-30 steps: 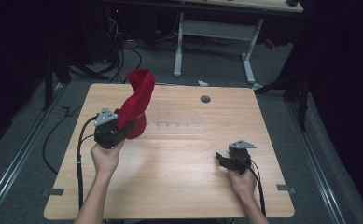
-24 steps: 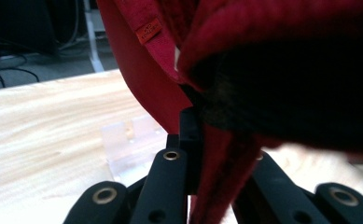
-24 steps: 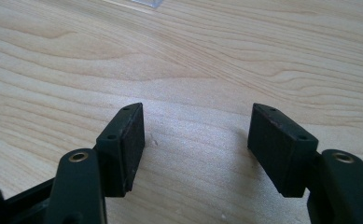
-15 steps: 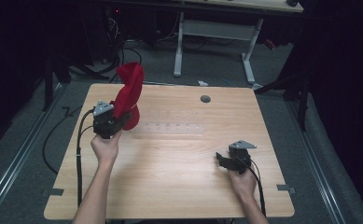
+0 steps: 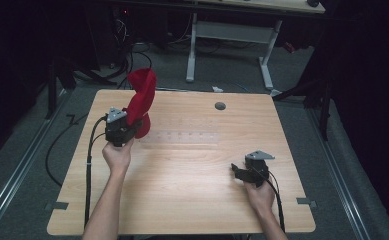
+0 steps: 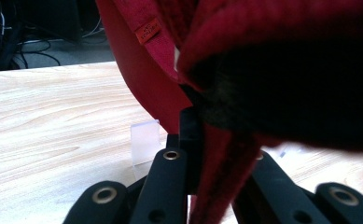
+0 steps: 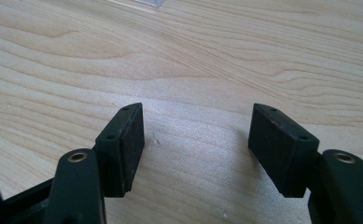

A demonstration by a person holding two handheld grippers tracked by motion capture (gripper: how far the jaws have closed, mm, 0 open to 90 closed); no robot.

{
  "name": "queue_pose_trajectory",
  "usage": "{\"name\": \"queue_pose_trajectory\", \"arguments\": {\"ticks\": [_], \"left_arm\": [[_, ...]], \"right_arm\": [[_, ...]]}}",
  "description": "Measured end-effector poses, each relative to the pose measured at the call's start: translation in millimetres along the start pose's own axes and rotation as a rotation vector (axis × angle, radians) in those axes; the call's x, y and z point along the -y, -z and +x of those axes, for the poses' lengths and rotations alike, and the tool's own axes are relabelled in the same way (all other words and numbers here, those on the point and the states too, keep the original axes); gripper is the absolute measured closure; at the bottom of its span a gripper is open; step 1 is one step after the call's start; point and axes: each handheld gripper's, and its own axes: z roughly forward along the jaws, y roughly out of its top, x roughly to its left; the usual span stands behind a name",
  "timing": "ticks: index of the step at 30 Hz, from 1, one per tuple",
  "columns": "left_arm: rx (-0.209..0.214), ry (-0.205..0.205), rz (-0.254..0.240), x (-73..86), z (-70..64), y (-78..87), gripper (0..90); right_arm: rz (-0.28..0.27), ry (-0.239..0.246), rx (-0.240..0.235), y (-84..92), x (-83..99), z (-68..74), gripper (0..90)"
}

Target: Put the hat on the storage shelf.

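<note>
The left tool (image 5: pixel 132 126) is clamped on a red cloth (image 5: pixel 141 100), its jaws pinched tight with a fold of the fabric between them; in the left gripper view the cloth (image 6: pixel 244 60) runs down between the black jaws and billows over them, with a small orange label (image 6: pixel 147 31) on the fabric toward 11 o'clock. From the high view, this tool sits toward 10 o'clock on the wooden surface (image 5: pixel 192 200), held by the left hand (image 5: pixel 117 154), and the cloth rises from it in a twisted, upright column toward 12 o'clock, its lower end bunched just beside the tool near the surface. A clear plastic strip (image 5: pixel 184 136) lies flat on the surface at 3 o'clock from the left tool, near the cloth's lower end; whether the two touch cannot be told.

The right tool (image 5: pixel 242 172) rests toward 4 o'clock on the surface, well apart from the cloth, in the right hand (image 5: pixel 259 192). Its jaws stand wide apart over bare wood with nothing between them, as the right gripper view (image 7: pixel 195 149) shows. A small grey round cap (image 5: pixel 220 106) sits in the surface toward 1 o'clock.
</note>
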Motion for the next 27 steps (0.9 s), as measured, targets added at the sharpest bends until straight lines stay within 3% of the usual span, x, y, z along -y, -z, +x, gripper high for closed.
{"name": "queue_pose_trajectory", "arguments": {"ticks": [3, 13, 27], "left_arm": [[-0.002, -0.022, 0.004, 3.5, -0.4, -1.9, 85.6], [-0.011, -0.034, 0.013, 12.6, 2.1, -8.8, 85.4], [-0.002, 0.006, 0.038, 20.1, 13.6, -9.7, 83.9]], "right_arm": [[0.000, 0.002, 0.000, 0.0, 0.0, 0.0, 36.0], [0.000, 0.003, -0.001, 0.1, 0.1, 0.1, 36.0], [0.001, 0.005, -0.005, 0.2, 0.1, 0.5, 35.7]]}}
